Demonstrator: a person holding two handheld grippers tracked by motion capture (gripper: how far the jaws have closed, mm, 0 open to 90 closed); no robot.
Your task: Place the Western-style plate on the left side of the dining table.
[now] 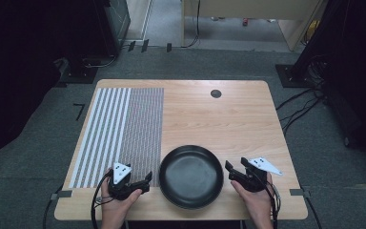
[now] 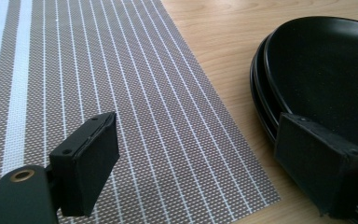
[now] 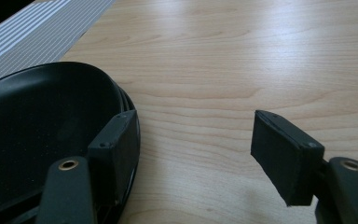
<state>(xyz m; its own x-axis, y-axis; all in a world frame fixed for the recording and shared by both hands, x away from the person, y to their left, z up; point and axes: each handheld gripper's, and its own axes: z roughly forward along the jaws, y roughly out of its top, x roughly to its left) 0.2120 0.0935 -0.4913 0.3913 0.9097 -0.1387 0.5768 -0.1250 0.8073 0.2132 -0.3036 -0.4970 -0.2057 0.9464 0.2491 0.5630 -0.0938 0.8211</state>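
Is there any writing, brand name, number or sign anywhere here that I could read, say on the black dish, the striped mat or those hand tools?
None can be read: the black dish, the striped mat, the wooden table and the left gripper and right gripper show no lettering, and the items on the floor beyond the table are too small to tell.

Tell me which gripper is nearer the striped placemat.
Left. The left gripper hangs over the striped placemat's near corner, jaws open. The right gripper sits across the black plate, over bare wood, jaws open.
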